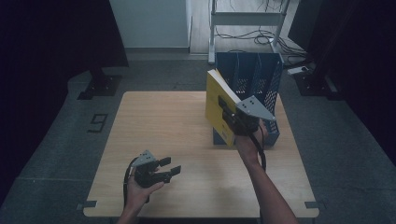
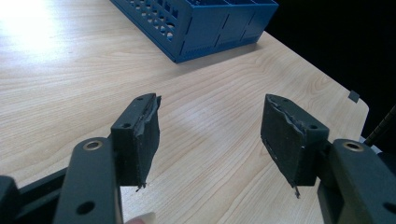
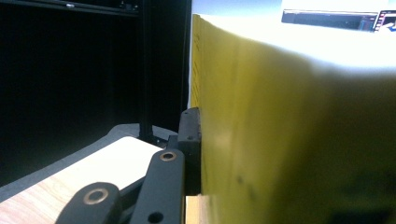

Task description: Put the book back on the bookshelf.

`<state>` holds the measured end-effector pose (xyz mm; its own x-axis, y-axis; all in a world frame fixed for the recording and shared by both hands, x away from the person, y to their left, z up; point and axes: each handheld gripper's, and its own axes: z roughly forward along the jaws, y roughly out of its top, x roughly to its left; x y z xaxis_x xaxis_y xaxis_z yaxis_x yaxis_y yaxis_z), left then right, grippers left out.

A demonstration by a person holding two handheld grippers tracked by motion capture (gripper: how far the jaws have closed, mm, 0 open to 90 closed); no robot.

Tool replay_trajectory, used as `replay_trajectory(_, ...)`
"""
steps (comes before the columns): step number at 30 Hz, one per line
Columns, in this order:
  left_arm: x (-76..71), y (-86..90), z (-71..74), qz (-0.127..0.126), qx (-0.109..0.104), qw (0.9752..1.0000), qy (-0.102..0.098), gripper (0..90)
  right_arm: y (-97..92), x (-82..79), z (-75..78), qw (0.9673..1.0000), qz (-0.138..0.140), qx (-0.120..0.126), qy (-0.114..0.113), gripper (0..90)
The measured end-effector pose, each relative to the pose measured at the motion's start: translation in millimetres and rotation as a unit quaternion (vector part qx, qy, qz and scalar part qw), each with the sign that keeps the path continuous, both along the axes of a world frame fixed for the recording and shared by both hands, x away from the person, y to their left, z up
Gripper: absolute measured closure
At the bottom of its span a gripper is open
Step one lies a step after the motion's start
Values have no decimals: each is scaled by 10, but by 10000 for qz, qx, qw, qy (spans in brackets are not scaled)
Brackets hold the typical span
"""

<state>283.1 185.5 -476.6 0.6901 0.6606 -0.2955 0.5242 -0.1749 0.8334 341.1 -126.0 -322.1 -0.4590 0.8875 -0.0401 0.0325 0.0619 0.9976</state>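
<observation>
A thick yellow book [image 1: 215, 100] stands upright on edge, lifted just in front of the blue file rack [image 1: 261, 70] at the table's far right. My right gripper [image 1: 228, 111] is shut on the book from the near side. In the right gripper view the yellow book [image 3: 289, 130] looms large, with one black finger [image 3: 190, 140] pressed flat against its cover; the other finger is hidden behind it. My left gripper [image 1: 170, 168] rests low near the front left of the table, open, with nothing between its pads [image 2: 144, 135].
The wooden table [image 1: 163, 121] has bare room across its left and middle. The blue rack [image 2: 201, 23] has perforated walls and several upright slots. A white stand and loose cables lie on the floor beyond the table's far edge.
</observation>
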Motion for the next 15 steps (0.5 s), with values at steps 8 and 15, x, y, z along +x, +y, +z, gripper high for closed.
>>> replay_trajectory(8,4,-2,-5,-39,10,10000,-3,369,-106,58,49,9998,-153,107,18,745)
replay_trajectory(15,5,-5,-8,-89,-14,10000,-11,366,-156,127,90,9995,-289,158,36,744)
